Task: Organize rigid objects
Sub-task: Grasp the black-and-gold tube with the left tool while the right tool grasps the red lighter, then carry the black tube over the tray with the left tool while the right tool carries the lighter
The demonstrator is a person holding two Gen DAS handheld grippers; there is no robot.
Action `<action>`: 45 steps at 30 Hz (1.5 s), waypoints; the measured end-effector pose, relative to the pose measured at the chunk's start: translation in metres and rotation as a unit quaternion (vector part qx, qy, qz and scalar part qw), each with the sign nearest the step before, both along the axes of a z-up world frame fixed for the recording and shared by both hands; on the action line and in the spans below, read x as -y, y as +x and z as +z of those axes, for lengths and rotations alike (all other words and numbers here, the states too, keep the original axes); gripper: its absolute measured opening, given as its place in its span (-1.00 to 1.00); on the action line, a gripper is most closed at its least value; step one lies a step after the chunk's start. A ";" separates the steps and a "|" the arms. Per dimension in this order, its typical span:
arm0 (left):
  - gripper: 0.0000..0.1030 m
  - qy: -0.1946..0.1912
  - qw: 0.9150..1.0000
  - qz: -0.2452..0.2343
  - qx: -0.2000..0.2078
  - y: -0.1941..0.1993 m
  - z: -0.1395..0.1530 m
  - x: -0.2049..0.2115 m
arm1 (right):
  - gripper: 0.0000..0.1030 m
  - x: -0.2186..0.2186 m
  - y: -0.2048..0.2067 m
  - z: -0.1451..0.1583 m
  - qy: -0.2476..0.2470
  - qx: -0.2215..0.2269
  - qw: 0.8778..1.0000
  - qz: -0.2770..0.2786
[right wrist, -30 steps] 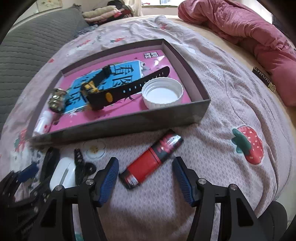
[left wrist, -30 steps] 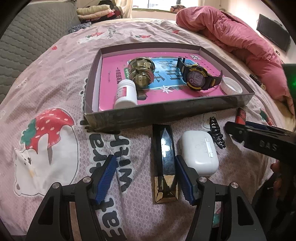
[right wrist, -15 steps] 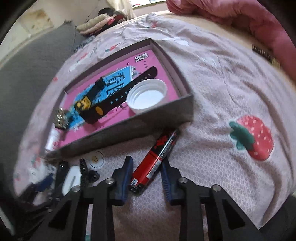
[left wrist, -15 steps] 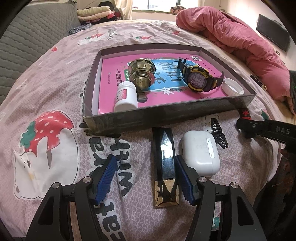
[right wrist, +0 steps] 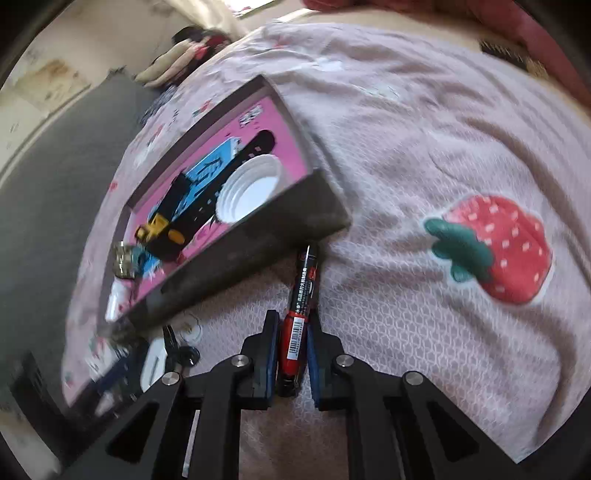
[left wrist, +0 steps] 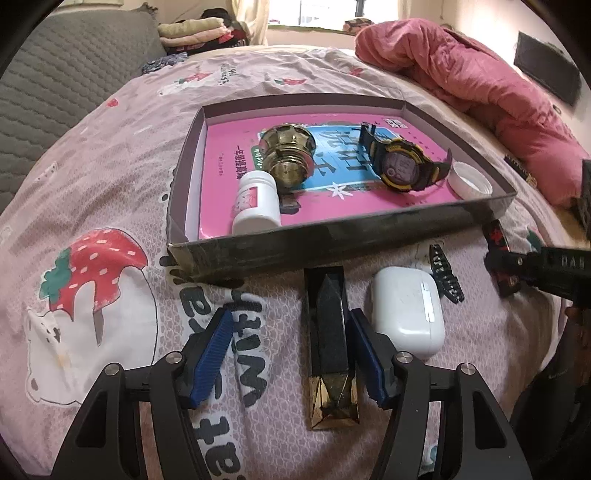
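Observation:
A shallow grey box (left wrist: 332,236) with a pink floor holds a white bottle (left wrist: 256,203), a brass knob (left wrist: 288,155), a black-and-yellow watch (left wrist: 399,166) and a white lid (left wrist: 469,181). In front of it lie a black-and-gold case (left wrist: 328,325), a white earbud case (left wrist: 406,306) and a black hair clip (left wrist: 445,273). My left gripper (left wrist: 290,314) is open and closing, the black-and-gold case lying by its right pad. My right gripper (right wrist: 292,321) is closing, its pads pressing on a red marker (right wrist: 301,295) beside the box corner (right wrist: 314,218).
Everything rests on a bed sheet (left wrist: 110,184) printed with strawberries. A bunched pink quilt (left wrist: 480,81) lies at the back right. A grey quilted cushion (left wrist: 55,74) and folded clothes (left wrist: 199,33) sit at the back left. My right gripper (left wrist: 546,266) reaches in from the right.
My right gripper has drawn its jaws together onto the red marker and rolled, tilting its view. The left gripper has held its place, its jaws slightly narrower.

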State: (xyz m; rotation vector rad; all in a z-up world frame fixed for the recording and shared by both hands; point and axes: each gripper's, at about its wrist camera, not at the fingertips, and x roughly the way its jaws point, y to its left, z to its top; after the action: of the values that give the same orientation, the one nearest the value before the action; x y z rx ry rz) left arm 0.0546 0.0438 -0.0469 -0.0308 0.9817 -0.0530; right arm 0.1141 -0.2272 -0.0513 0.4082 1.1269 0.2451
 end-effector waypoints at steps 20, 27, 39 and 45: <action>-0.52 -0.079 0.997 -0.006 0.009 -0.001 0.007 -0.013 | -0.79 -0.020 -0.022 0.023 -0.074 0.046 0.994 0.070; -0.53 -0.084 0.996 -0.009 0.019 -0.006 0.013 -0.014 | -0.79 -0.021 -0.027 0.026 -0.074 0.048 0.993 0.074; -0.53 -0.120 0.992 0.004 0.033 -0.021 0.025 -0.024 | -0.79 -0.025 -0.035 0.040 -0.072 0.068 0.991 0.086; -0.54 -0.099 0.994 -0.009 0.049 -0.032 0.035 -0.015 | -0.79 -0.024 -0.035 0.044 -0.065 0.071 0.992 0.087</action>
State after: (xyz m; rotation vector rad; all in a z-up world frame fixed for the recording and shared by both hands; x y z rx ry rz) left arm 0.0231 0.0588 -0.0119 -0.2000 0.8747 -0.1677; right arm 0.0792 -0.2036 -0.0075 0.1733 1.0318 0.3454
